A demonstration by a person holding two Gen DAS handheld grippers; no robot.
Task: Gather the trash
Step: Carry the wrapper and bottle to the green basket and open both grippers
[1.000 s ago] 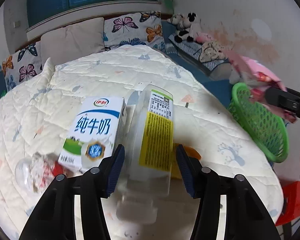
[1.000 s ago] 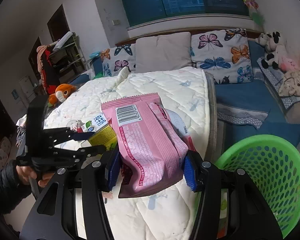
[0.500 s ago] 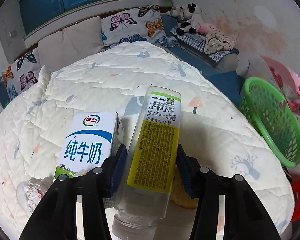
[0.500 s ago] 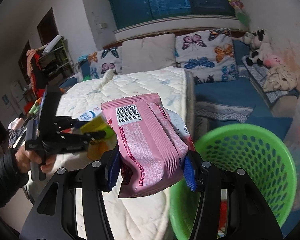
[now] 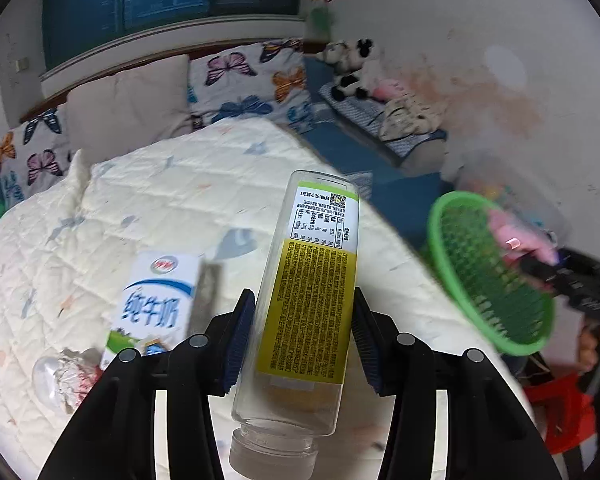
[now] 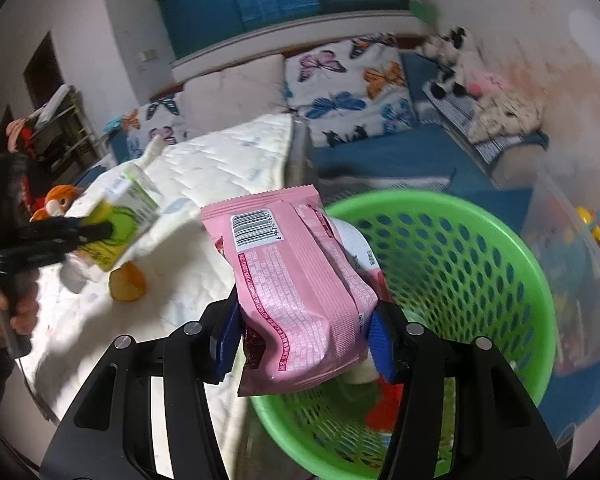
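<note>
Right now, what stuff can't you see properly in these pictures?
- Green basket, right wrist view: its bottom is hidden behind the pink snack bag and the right gripper.
- Clear bottle, left wrist view: its cap end is cut off by the lower edge.
- Milk carton, left wrist view: blurred, lower part behind the left gripper.
- Bottle label print: too small to read.
</note>
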